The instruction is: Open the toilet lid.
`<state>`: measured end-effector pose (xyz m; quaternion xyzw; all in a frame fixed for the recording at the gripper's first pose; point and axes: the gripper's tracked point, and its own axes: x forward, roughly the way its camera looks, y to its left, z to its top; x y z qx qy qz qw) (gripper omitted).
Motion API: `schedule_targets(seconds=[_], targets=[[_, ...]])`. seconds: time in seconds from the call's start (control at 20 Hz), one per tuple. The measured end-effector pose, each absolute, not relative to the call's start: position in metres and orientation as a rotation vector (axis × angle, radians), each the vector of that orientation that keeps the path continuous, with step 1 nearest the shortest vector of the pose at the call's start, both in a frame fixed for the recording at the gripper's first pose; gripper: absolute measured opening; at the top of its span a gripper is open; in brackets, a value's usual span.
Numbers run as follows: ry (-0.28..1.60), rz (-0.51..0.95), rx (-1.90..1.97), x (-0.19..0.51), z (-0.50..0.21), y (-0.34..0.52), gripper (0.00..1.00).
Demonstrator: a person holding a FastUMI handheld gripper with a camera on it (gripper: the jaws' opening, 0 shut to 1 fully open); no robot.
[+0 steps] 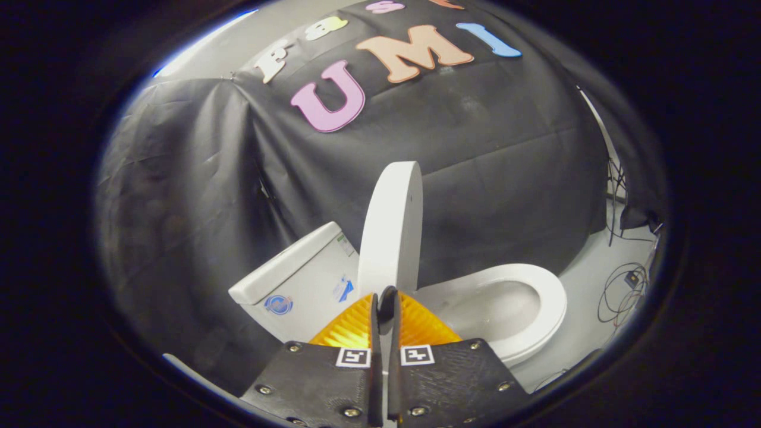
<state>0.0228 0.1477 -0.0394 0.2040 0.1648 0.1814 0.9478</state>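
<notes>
The black cloth wall [178,178] hangs behind everything, draped in folds, with pale floor [594,285] showing beside it. Against it stands the toilet: the cistern [297,279] just beyond the claw to one side, the bowl with its seat [550,303] lying flat to the other. The toilet lid [389,229] stands between them, raised nearly upright on edge, tipped slightly toward the cistern but not resting on it as far as I can tell.

The claw [385,300] has its two fingers drawn almost together, only a thin gap between them, and the lower edge of the lid appears to sit in that gap. Whether both fingers actually press on the lid I cannot tell; the contact is hidden by the fingers themselves.

My judgement is that the lifting is mostly done and the step in hand is the last bit of the swing. The next move calls for easing the lid back until it leans against the cistern, then spreading the fingers and drawing away without dragging it forward.

Off past the seat, a few loose cables [621,291] lie on the floor.
</notes>
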Motion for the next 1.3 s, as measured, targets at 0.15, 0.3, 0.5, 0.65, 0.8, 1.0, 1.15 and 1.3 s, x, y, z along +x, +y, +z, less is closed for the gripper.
schedule_targets(seconds=[0.15, 0.3, 0.5, 0.65, 0.8, 1.0, 1.15, 1.3], targets=[[0.326, 0.387, 0.407, 0.022, -0.035, 0.158, 0.04], [0.317, 0.41, 0.408, 0.022, -0.03, 0.169, 0.04], [0.305, 0.429, 0.401, 0.023, -0.025, 0.18, 0.04], [0.292, 0.443, 0.405, 0.022, -0.022, 0.189, 0.04], [0.281, 0.467, 0.435, 0.022, -0.018, 0.198, 0.04], [0.26, 0.504, 0.428, 0.024, -0.009, 0.226, 0.04], [0.25, 0.53, 0.405, 0.022, -0.007, 0.243, 0.04], [0.235, 0.54, 0.384, 0.02, -0.005, 0.253, 0.04]])
